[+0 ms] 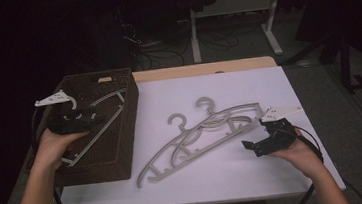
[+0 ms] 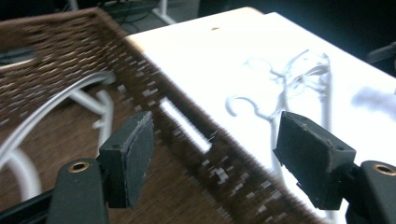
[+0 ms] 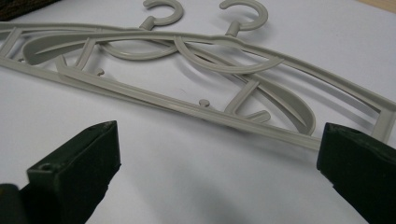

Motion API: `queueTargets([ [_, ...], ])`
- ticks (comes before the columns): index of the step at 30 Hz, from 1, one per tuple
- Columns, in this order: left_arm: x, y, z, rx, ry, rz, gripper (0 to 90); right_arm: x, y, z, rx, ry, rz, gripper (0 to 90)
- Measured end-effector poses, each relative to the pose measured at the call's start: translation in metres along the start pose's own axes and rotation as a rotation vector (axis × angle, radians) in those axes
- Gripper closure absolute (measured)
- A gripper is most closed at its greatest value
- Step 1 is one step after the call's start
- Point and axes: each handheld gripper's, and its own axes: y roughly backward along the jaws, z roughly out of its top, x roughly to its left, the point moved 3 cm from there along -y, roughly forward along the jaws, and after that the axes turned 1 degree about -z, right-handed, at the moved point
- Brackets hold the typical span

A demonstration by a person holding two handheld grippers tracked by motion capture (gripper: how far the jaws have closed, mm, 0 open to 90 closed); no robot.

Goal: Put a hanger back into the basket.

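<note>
Two grey plastic hangers [image 1: 207,132] lie overlapped on the white table top [image 1: 226,178], hooks pointing to the far side. A third grey hanger [image 1: 102,125] lies inside the brown woven basket [image 1: 129,118] at the left. My left gripper [image 1: 101,114] hovers over the basket, open, with nothing between its jaws. In the left gripper view the basket's wall [image 2: 70,51] and the hanger in it [image 2: 56,100] sit behind the left gripper [image 2: 215,126]. My right gripper [image 1: 251,147] rests open by the hangers' right ends. The right gripper [image 3: 219,133] faces the hangers [image 3: 187,105] without touching them.
The basket stands at the table's left edge. A strip of bare wood [image 1: 206,68] runs along the table's far edge. Behind it stand white desk legs [image 1: 194,35] and loose cables [image 1: 164,53] on the floor. The room around is dark.
</note>
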Motion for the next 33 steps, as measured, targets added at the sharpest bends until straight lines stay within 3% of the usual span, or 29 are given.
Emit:
queueTargets([
  [11,-0.066,-0.048,0.021,-0.023,-0.062,-0.126,24.8,0.003,-0.007,-0.001,0.015,0.005,0.016,0.0],
  [20,-0.11,-0.102,0.026,0.018,-0.112,-0.165,30.6,0.003,-0.007,-0.003,0.015,0.003,0.022,0.0],
  [25,-0.123,-0.137,0.021,0.062,-0.13,-0.182,35.1,0.005,-0.008,-0.003,0.019,0.01,0.027,0.0],
  [29,-0.126,-0.166,0.014,0.102,-0.156,-0.166,38.6,0.004,-0.008,-0.003,0.018,0.011,0.028,0.0],
  [33,-0.127,-0.192,0.006,0.14,-0.156,-0.164,41.8,0.005,-0.008,-0.003,0.019,0.014,0.03,0.0],
])
